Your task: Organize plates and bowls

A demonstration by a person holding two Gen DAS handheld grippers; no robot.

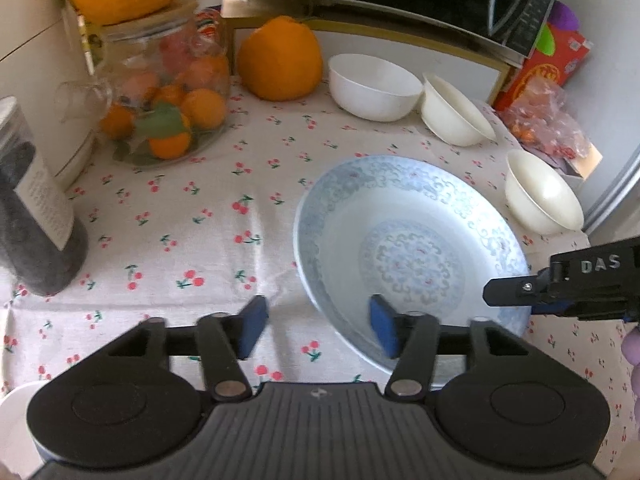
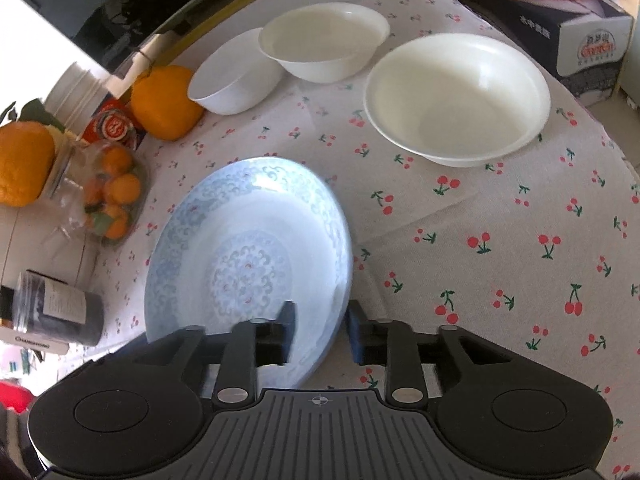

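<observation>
The blue-patterned plate lies on the worktop, which has a cherry cloth on it. The plate's near rim sits between my right jaws. My right gripper has its jaws spread a little, one pad over the inside of the plate and one outside the rim. I don't see them squeezing it. My left gripper has its jaws spread wide. Its right pad hangs over the plate's near edge and its left pad is over bare cloth.

Past the plate, ahead of my right jaws, stand three white bowls: a big bowl, a shallow bowl and a round bowl. Off to the left of the jaws I see an orange and a jar of small oranges.

I think things could go wrong now. Both grippers are close to the same plate, so if I move one sideways it may knock the rim and the plate may slide or tip. If I lift with loose jaws, the smooth plate may slip out and hit the bowls.
</observation>
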